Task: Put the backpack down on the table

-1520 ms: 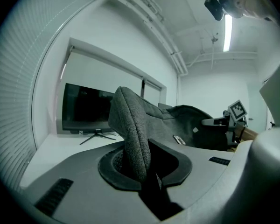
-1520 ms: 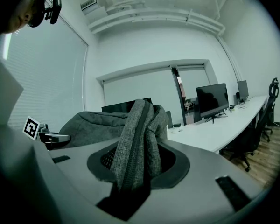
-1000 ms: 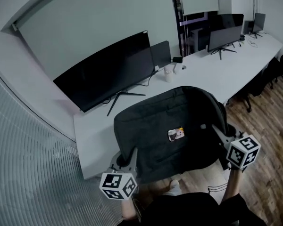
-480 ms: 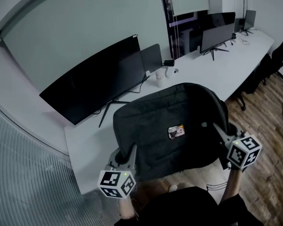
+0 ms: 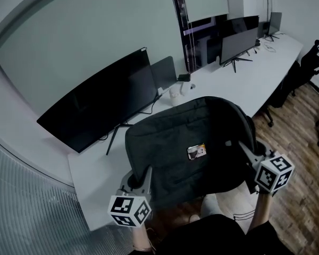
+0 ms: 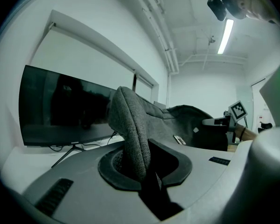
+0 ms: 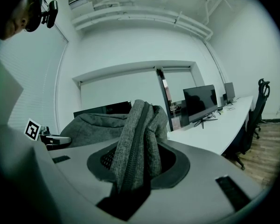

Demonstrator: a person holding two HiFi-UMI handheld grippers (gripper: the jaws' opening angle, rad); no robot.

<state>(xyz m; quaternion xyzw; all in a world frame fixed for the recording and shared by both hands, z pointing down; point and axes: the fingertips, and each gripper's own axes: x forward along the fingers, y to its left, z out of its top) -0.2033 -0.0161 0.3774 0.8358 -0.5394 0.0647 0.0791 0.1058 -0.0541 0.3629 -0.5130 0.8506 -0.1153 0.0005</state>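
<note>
A dark grey backpack (image 5: 186, 142) hangs in the air between my two grippers, over the near edge of the long white table (image 5: 103, 174). My left gripper (image 5: 143, 175) is shut on the backpack's left edge; the grey fabric (image 6: 133, 134) stands pinched between its jaws. My right gripper (image 5: 243, 149) is shut on the right edge, with a folded seam and zip (image 7: 135, 143) clamped between its jaws. A small bright label (image 5: 197, 151) sits on the backpack's face.
A wide black monitor (image 5: 98, 108) stands on the table behind the backpack, with a white cup (image 5: 174, 94) to its right. More monitors (image 5: 239, 39) stand farther along the table. Office chairs (image 5: 308, 68) stand on the wooden floor (image 5: 303, 195) at the right.
Both grippers and the backpack have moved forward over the table's edge; the table and monitor have slid left in the head view. The grips have not changed.
</note>
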